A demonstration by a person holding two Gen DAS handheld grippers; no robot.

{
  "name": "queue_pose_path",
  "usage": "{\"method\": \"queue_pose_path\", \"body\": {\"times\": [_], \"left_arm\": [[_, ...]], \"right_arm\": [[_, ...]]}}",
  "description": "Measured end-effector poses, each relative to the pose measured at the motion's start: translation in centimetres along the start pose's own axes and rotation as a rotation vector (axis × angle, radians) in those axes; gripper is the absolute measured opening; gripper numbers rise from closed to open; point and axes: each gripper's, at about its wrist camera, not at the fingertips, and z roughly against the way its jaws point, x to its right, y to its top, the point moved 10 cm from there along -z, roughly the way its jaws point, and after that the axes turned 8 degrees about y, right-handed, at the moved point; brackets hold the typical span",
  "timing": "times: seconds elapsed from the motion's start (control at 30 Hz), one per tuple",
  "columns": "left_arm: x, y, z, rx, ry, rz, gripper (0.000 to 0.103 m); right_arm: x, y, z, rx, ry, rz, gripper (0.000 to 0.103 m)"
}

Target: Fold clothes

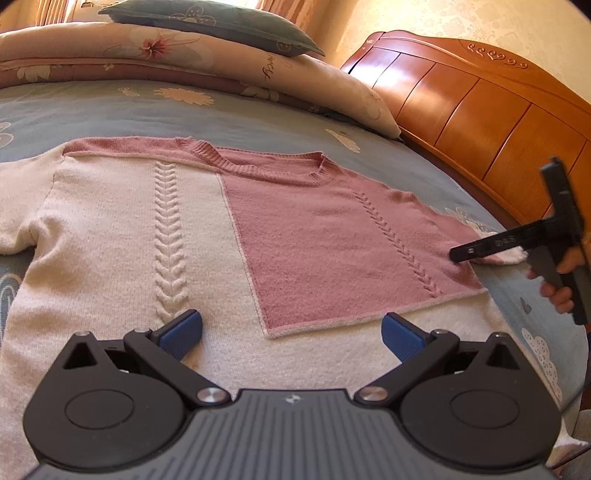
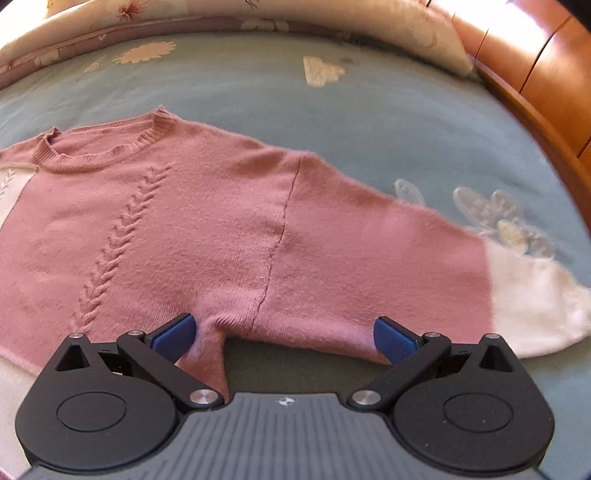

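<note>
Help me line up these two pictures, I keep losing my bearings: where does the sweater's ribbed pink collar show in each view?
Left wrist view: the collar sits above centre, at the far edge of the sweater.
Right wrist view: the collar sits in the upper left, curving from the left edge toward the middle.
Shared landmark: the braided cable line in the pink panel, running down from just below the collar.

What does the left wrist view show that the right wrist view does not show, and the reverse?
Only the left wrist view shows the dark green floral pillow, the white cable-knit half of the sweater, and the right gripper held in a hand. Only the right wrist view shows the pink sleeve with its white cuff and its shoulder seam. Both share the pink ribbed collar, the blue floral bedsheet and the orange wooden headboard.
</note>
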Motion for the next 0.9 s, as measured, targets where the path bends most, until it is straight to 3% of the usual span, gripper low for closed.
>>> {"method": "queue_pose_path", "body": {"times": [0.07,0.17,0.4,0.57,0.7,0.9], "left_arm": [[0.0,0.0,0.0,0.000,0.003,0.001,0.102],[0.1,-0.1,0.1,0.002,0.007,-0.007,0.102],[0.0,-0.2,0.2,0.005,0.002,-0.010,0.102],[0.0,-0.2,0.3,0.005,-0.004,-0.009,0.102],[-0.1,-0.1,0.3,0.004,-0.011,0.000,0.102],[-0.1,-0.1,0.3,0.007,-0.015,-0.003,0.102]], "right_arm": [[-0.9,-0.2,1.2,0.025,0.000,0.045,0.103],[-1.6,-1.8,0.6,-0.021,-0.047,0.093,0.103],[-0.2,-5.4,3.6,-0.048,0.031,-0.016,0.103],[5.2,-3.8,9.9,0.080,-0.017,-0.094,0.103],[10.6,-0.7,13.5,0.219,0.013,-0.219,0.103],[15.3,2.6,10.0,0.289,0.158,-0.385,0.103]]}}
